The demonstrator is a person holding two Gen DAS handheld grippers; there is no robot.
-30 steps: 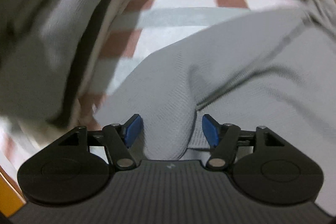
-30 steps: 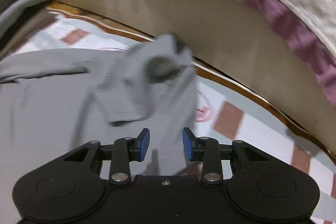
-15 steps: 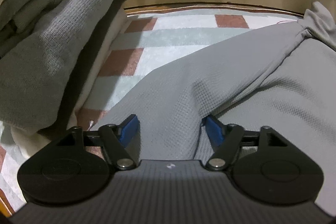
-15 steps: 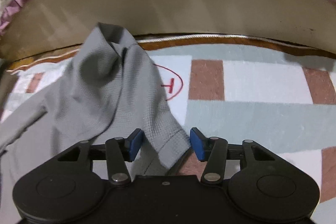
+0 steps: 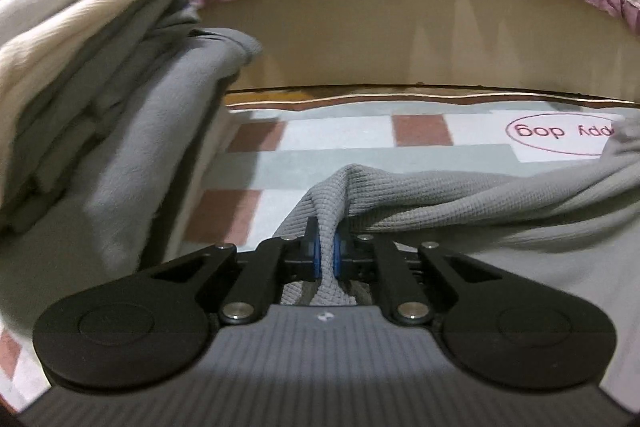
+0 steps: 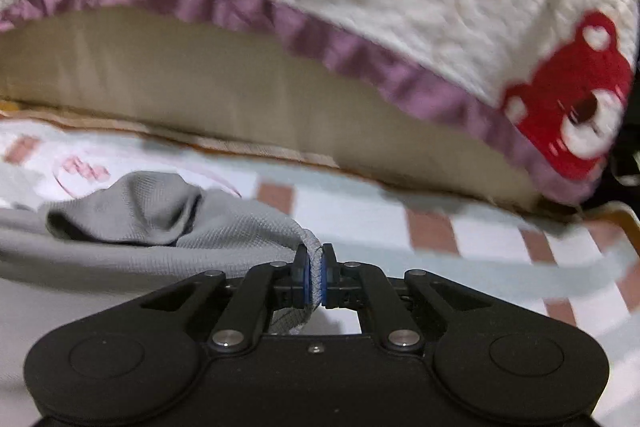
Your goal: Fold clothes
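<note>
A grey waffle-knit garment (image 5: 460,203) lies spread on a checked mat. My left gripper (image 5: 326,255) is shut on a pinched ridge of its fabric, which rises between the blue pads and runs off to the right. In the right wrist view the same grey garment (image 6: 160,219) bunches to the left, and my right gripper (image 6: 315,281) is shut on its hemmed edge, the cloth squeezed flat between the pads.
A stack of folded clothes (image 5: 92,131), grey and cream, stands close on the left. The checked mat (image 5: 340,135) has brown, white and pale green squares. Behind it rises a beige bed side (image 5: 420,39) under a quilt with a purple frill (image 6: 360,51).
Both grippers were open over the garment and have now shut on its fabric. Both views have tilted up, showing more of the bed and quilt.
</note>
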